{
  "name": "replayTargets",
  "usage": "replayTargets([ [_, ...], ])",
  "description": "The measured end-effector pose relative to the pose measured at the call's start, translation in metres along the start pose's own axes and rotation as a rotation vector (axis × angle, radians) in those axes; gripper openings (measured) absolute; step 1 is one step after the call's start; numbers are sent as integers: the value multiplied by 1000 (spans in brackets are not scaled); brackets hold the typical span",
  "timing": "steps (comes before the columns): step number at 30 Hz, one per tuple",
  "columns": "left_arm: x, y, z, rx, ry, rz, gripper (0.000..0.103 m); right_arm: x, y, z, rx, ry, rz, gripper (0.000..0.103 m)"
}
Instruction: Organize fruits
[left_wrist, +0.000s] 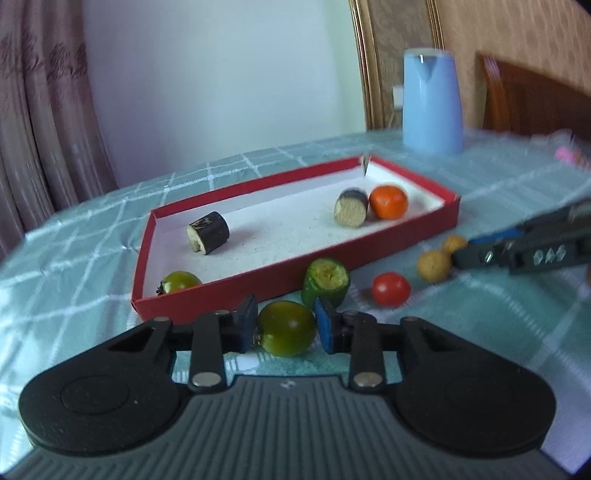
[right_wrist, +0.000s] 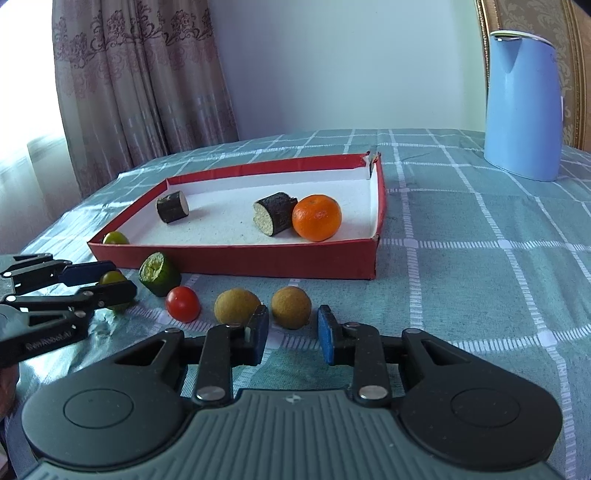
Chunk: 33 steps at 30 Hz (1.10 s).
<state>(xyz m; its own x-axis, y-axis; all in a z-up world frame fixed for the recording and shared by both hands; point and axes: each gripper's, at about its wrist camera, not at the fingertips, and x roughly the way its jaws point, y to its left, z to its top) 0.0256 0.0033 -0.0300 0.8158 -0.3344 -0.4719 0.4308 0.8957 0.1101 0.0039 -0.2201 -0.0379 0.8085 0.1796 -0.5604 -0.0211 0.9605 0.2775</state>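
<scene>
A red tray (left_wrist: 295, 284) (right_wrist: 236, 258) holds two dark eggplant pieces (left_wrist: 208, 232) (left_wrist: 351, 207), an orange (left_wrist: 388, 201) (right_wrist: 317, 218) and a green tomato (left_wrist: 180, 281) (right_wrist: 115, 238). My left gripper (left_wrist: 286, 328) (right_wrist: 110, 282) is open with its pads on either side of a second green tomato (left_wrist: 286, 328) on the cloth; a small gap shows on the right. My right gripper (right_wrist: 293, 334) (left_wrist: 461, 251) is open and empty, just behind two tan round fruits (right_wrist: 236, 305) (right_wrist: 291, 307). A red tomato (right_wrist: 183, 303) (left_wrist: 390, 288) and a cucumber piece (right_wrist: 159, 273) (left_wrist: 325, 281) lie before the tray.
A blue kettle (right_wrist: 524, 107) (left_wrist: 432, 103) stands at the back right on the green checked tablecloth (right_wrist: 461, 258). Curtains hang behind the table's left edge. A wooden chair back (left_wrist: 532, 103) is at the far right.
</scene>
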Motion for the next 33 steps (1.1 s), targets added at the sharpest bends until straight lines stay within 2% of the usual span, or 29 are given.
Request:
replayTargets([
  [4, -4, 14, -1, -89, -24, -18, 31, -1, 0, 0, 3, -5, 0, 27],
  [12, -5, 25, -1, -154, -27, -29, 31, -4, -1, 0, 7, -26, -8, 26],
  [24, -7, 28, -3, -172, -30, -46, 31, -8, 3, -1, -16, -50, -32, 26],
  [30, -7, 28, -2, -171, -28, -52, 31, -18, 6, -2, -47, -91, -63, 26],
  [33, -7, 28, -2, -173, -28, -54, 31, -21, -1, -2, -17, -81, -48, 26],
])
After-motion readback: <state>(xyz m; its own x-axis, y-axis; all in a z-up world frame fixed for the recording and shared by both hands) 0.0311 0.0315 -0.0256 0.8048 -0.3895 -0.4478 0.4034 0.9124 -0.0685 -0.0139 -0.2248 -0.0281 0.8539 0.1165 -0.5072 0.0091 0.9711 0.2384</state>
